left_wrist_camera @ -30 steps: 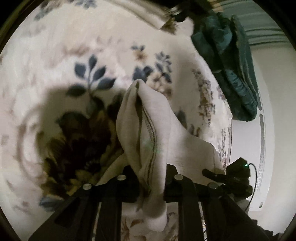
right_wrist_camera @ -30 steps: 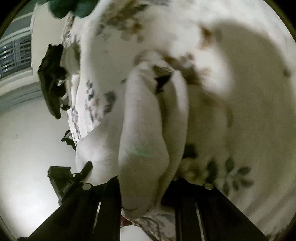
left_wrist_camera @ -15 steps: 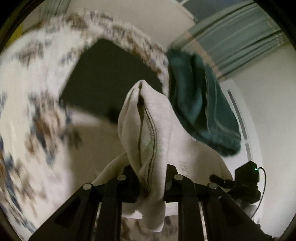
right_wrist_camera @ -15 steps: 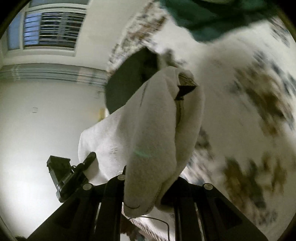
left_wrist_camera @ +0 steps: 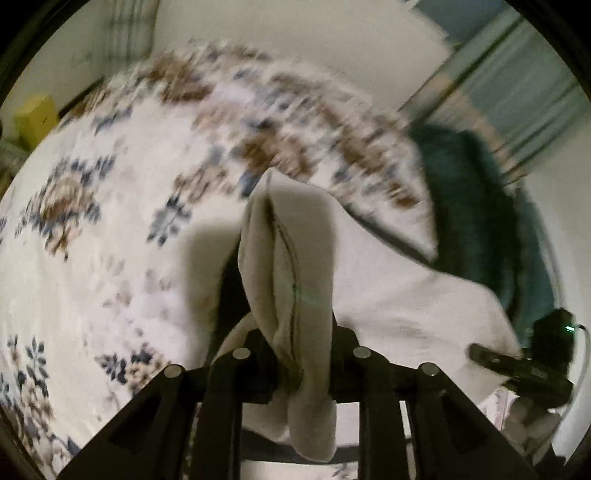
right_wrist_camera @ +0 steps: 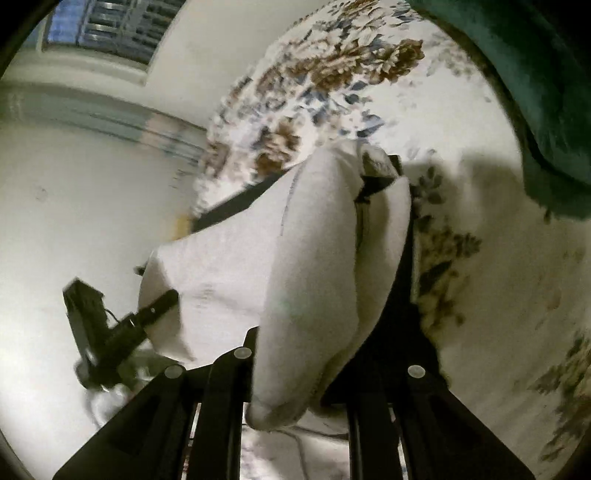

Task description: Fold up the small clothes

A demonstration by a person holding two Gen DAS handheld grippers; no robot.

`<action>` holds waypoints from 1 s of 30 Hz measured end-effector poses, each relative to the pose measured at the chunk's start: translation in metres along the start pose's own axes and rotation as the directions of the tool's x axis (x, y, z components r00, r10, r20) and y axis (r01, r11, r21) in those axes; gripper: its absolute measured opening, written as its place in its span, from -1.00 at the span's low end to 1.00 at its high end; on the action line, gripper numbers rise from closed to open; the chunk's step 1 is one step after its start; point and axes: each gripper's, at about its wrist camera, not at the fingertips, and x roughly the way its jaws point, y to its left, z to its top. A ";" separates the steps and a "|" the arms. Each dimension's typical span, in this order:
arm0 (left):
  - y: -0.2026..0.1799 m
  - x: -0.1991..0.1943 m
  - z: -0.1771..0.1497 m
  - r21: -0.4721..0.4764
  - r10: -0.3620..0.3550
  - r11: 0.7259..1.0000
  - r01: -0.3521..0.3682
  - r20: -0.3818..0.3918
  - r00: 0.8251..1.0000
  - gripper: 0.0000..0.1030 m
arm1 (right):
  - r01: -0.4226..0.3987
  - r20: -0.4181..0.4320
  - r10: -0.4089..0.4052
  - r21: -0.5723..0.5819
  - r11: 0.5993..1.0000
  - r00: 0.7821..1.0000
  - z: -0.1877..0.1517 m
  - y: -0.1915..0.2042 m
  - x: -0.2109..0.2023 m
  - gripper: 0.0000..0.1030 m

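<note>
A small cream garment (left_wrist_camera: 291, 280) with a dark stitched seam is bunched between the fingers of my left gripper (left_wrist_camera: 295, 332), which is shut on it. Its cloth stretches right towards my right gripper (left_wrist_camera: 532, 362). In the right wrist view the same cream garment (right_wrist_camera: 314, 266) is clamped in my right gripper (right_wrist_camera: 325, 354), shut on it, with a dark label near its top. The cloth spans left to my left gripper (right_wrist_camera: 122, 325). The garment hangs lifted above the floral bedspread (left_wrist_camera: 110, 229).
A dark green garment (left_wrist_camera: 472, 206) lies at the bed's right edge, also in the right wrist view (right_wrist_camera: 535, 81). The floral bedspread (right_wrist_camera: 498, 258) fills the rest. Walls, curtains and a window (right_wrist_camera: 99, 26) are behind. A yellow box (left_wrist_camera: 35, 114) stands far left.
Both grippers have swung up and tilted with the garment held between them; the view went from the bedspread close below to the room and bed's far edge. Grip unchanged.
</note>
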 end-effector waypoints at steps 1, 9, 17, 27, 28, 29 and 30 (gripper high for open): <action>0.003 0.003 -0.001 -0.008 0.001 1.000 -0.001 -0.005 1.000 -0.61 | 0.015 -0.007 -0.015 -0.005 1.000 1.000 -0.001 -0.002 0.002 -0.58; -0.018 -0.034 -0.013 0.042 0.230 0.971 -0.237 0.121 0.966 0.73 | 0.471 0.149 -0.450 -0.171 0.865 0.880 -0.032 0.032 -0.029 0.82; -0.065 -0.105 -0.083 0.100 0.312 0.931 -0.351 0.281 0.908 1.00 | 0.693 0.254 -0.649 -0.162 0.702 0.717 -0.112 0.074 -0.083 1.00; -0.129 -0.230 -0.170 0.125 0.285 0.932 -0.340 0.329 0.901 1.00 | 0.727 0.419 -0.624 -0.142 0.672 0.659 -0.223 0.175 -0.233 1.00; -0.135 -0.246 -0.178 0.126 0.276 0.934 -0.334 0.336 0.901 1.00 | 0.722 0.434 -0.614 -0.141 0.677 0.660 -0.234 0.184 -0.251 1.00; -0.144 -0.264 -0.188 0.133 0.270 0.934 -0.331 0.344 0.900 1.00 | 0.725 0.452 -0.608 -0.136 0.676 0.652 -0.246 0.193 -0.270 1.00; -0.151 -0.277 -0.196 0.140 0.266 0.933 -0.332 0.353 0.897 1.00 | 0.724 0.468 -0.599 -0.138 0.676 0.649 -0.260 0.205 -0.289 1.00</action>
